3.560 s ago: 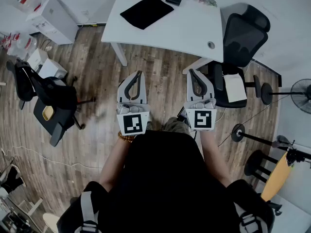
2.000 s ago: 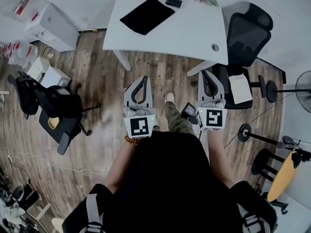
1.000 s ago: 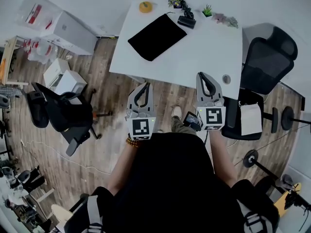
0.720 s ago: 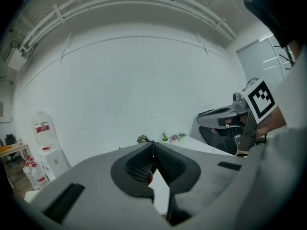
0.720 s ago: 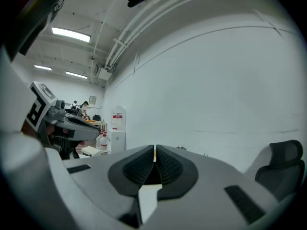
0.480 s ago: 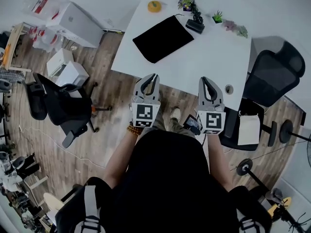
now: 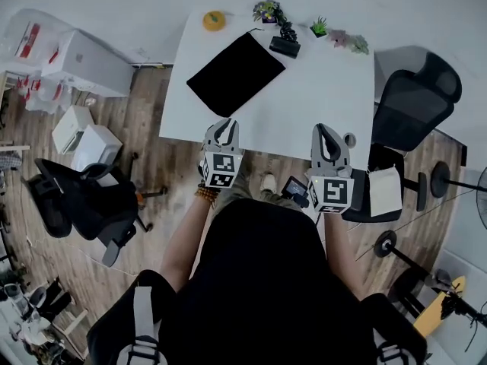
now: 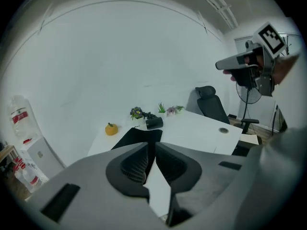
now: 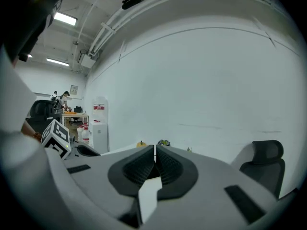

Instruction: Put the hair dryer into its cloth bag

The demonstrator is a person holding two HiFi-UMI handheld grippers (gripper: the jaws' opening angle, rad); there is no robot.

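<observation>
The grey left gripper (image 7: 223, 125) and right gripper (image 7: 326, 131) were both closed, empty. At twelve o'clock on the white desk (image 7: 327, 74) lay the flat black cloth bag (image 7: 236, 73): probably limp, light, best pinched at its hem.

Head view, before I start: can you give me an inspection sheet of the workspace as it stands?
Surface: white desk, things only on its far half.
Job's things: black cloth bag lies flat on the desk; a dark object at the far edge may be the hair dryer, too small to confirm.
Clutter: orange round item and small plants along the far edge.
Grippers: left gripper and right gripper both shut, empty, over the desk's near edge.
Cables: nothing seen on the desk.
Surroundings: black office chair at right; second chair and white boxes at left; wooden floor.
</observation>
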